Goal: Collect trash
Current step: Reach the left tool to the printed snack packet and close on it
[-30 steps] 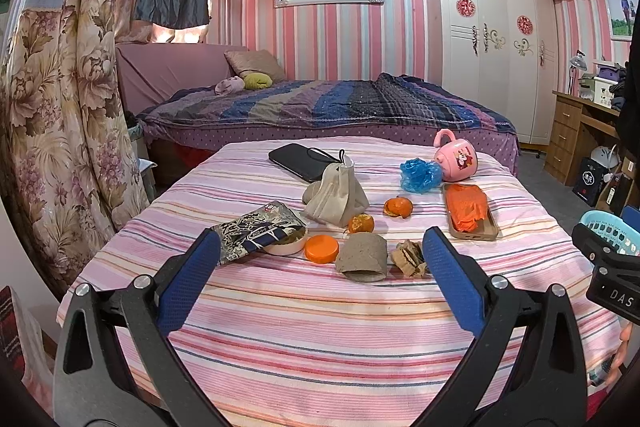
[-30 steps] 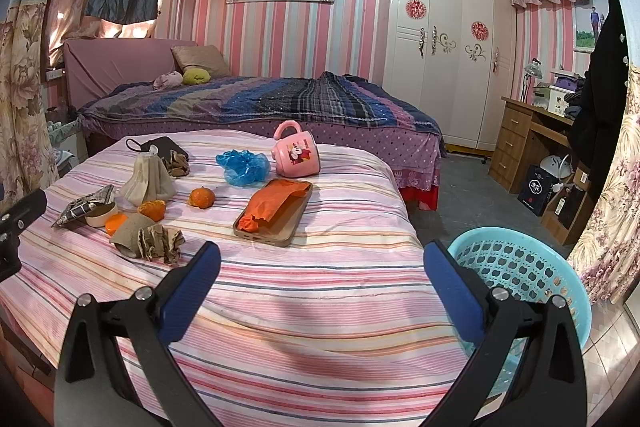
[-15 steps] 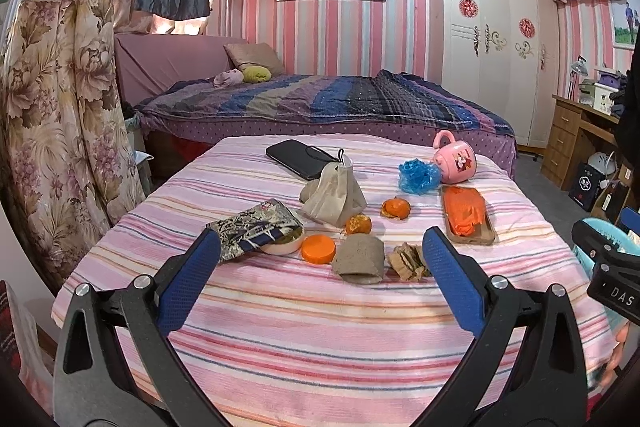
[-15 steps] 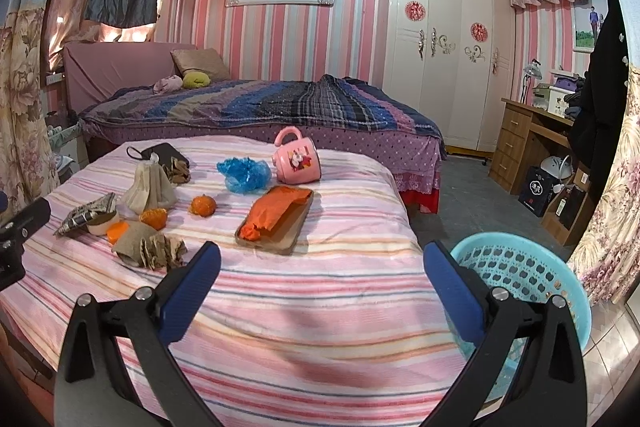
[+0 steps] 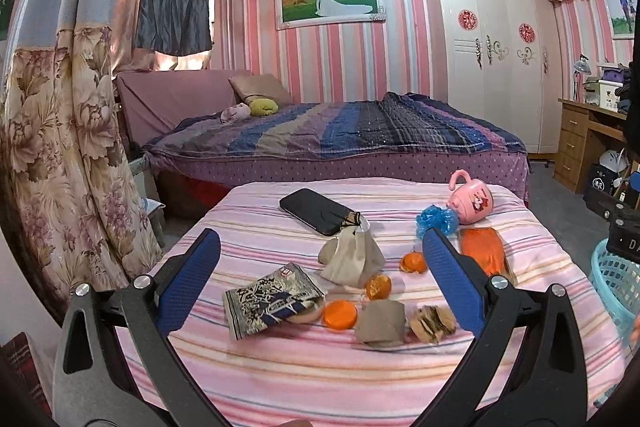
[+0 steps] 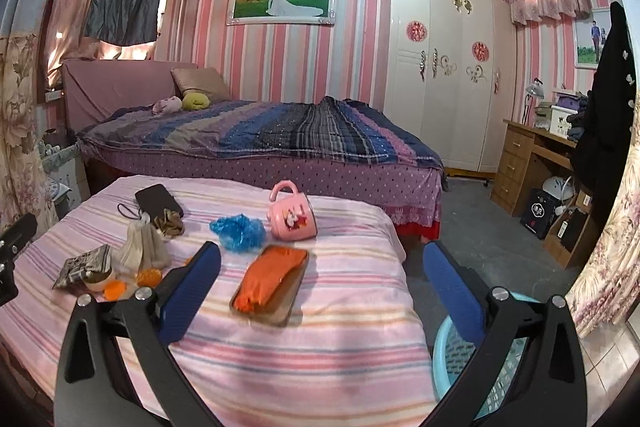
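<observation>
Right wrist view: basket (image 6: 460,347) half hidden behind right tool (image 6: 320,287); both tools spread wide, empty.

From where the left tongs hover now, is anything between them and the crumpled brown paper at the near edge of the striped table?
Nothing visible blocks it. The left tongs are open, and the crumpled brown paper lies in plain sight between the orange lid and a smaller wad.
</observation>
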{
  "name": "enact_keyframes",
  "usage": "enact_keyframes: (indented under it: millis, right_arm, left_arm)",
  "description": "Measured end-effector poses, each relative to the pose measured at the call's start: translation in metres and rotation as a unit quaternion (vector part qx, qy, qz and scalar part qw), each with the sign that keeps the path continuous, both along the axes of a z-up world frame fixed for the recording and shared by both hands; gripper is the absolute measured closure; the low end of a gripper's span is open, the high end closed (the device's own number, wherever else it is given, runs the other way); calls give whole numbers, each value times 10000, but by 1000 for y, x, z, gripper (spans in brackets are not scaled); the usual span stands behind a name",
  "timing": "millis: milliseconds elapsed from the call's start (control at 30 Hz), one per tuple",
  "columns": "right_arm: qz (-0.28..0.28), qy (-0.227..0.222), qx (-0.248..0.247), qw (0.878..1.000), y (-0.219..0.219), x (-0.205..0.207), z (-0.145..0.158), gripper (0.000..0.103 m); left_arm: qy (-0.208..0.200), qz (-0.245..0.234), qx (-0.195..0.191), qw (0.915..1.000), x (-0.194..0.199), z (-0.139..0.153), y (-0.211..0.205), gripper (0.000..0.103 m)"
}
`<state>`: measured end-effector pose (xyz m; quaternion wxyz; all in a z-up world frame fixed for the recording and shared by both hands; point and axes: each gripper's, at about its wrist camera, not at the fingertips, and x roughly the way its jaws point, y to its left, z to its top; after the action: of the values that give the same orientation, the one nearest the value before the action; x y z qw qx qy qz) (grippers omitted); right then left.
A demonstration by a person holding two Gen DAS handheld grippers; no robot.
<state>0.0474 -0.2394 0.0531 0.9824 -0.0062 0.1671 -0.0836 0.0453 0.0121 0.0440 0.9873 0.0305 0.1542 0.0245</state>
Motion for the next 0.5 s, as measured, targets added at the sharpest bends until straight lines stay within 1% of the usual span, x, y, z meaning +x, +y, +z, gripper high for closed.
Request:
enact_keyframes:
  millis: [133,233,300,367,433,500]
  right_arm:
    - [81,188,63,9998,-1,22,-11,4]
    - [152,453,40,9989,0,34,-28,4]
    - [232,601,87,9979,-1,39,-42,4]
    - [303,679,88,9972,-1,42,-52,4]
    - [247,746,-20,9969,-1,44,-57,4]
    - [111,752,-54,9971,-4,46,-59,4]
  left_arm:
    - [188,27,-28,9998,18,-9,10,5]
    - [389,139,-77,9991,30,-26,21,5]
    - [605,111,-101,9981,38,-41,27,5]
    - [771,114,71,9969,44,-53,27,5]
    - [836,164,289,9959,46,-61,25,5]
    - [942,113,319,9950,50,-67,25,5]
